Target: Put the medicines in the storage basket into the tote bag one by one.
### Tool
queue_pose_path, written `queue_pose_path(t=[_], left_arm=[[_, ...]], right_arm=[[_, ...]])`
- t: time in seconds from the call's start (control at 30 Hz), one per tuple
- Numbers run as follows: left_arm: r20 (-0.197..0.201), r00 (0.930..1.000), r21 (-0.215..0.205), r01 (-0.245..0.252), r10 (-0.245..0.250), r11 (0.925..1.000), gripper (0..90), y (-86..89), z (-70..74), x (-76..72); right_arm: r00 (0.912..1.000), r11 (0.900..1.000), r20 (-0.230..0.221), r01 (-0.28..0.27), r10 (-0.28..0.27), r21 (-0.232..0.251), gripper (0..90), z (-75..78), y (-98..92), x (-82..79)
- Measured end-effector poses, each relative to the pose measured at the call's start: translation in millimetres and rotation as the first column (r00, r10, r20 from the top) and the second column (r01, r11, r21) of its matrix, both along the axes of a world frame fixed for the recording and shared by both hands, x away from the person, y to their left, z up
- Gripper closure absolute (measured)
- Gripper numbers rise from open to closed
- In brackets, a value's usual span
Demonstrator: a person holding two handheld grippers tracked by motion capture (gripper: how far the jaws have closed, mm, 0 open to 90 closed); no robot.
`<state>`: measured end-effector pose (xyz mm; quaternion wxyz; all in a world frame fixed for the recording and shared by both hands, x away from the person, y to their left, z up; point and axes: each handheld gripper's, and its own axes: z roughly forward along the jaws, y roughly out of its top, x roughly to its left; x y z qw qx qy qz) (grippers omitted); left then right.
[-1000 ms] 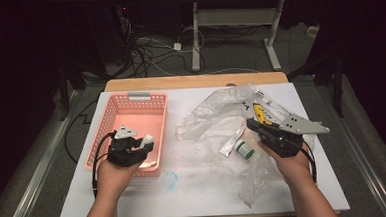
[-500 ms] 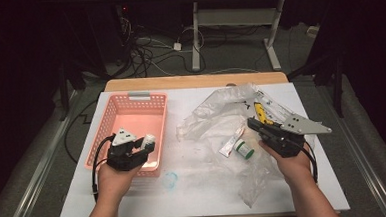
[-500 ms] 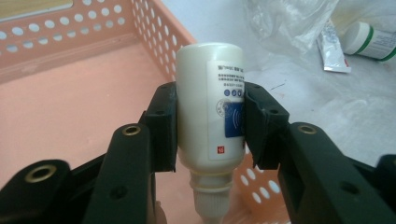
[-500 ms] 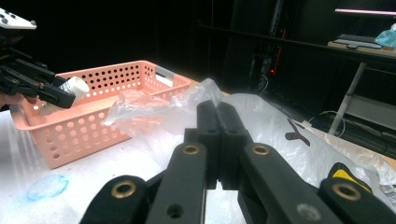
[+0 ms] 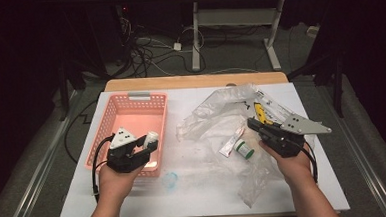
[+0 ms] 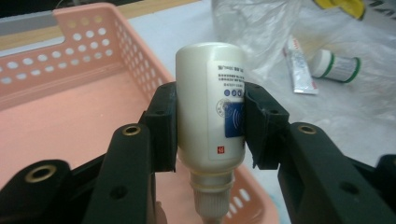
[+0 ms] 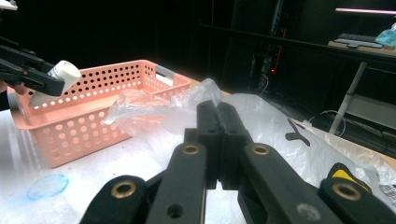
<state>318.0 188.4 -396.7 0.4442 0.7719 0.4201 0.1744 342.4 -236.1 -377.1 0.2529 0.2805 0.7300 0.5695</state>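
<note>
left fingers point(image 6: 161, 126): clamped on both sides of a white bottle point(image 6: 212, 105), label facing camera, cap end pointing down toward the hand
left gripper point(image 5: 150, 142): over the near right part of the pink basket point(image 5: 112, 112), bottle held above the basket's inside, not touching its floor as far as I can tell
left hand point(image 5: 115, 175): under the gripper body at the basket's near rim; black cable loops off its left side
right fingers point(image 7: 232, 135): pressed together, nothing between them
right gripper point(image 5: 252, 124): over the crumpled clear plastic bag point(image 5: 216, 107), pointing left; grey 3-cornered plate point(image 5: 302, 125) on top
right hand point(image 5: 293, 163): at the right side of the bench point(image 5: 205, 198)
green-capped jar point(image 5: 243, 149): lying on its side on the plastic, just beside the right gripper
tube point(image 5: 231, 141): white with red print, flat on the plastic, touching or nearly touching the jar's left
yellow item point(image 5: 261, 112): partly hidden in the bag behind the right gripper
blue clear lid point(image 5: 169, 180): on the bench just off the basket's near right corner
</note>
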Motion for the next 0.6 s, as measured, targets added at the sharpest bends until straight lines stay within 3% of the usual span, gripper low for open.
queue_pose_path(t=[0.2, 0.6], left_arm=[[0.007, 0.9991, -0.029, 0.042, -0.042, 0.9987, 57.9, -11.9, 2.9, -5.3], [-0.005, 0.9933, -0.023, 0.116, -0.116, 0.993, 57.9, -41.2, -4.8, -10.5]], right_arm=[[1.0, 1.0, 0.001, -0.001, 0.001, 0.001, 90.0, 0.0, -0.5, -0.1], [1.0, 1.0, 0.001, -0.006, 0.006, -0.002, 90.0, -0.2, 0.2, -0.3]])
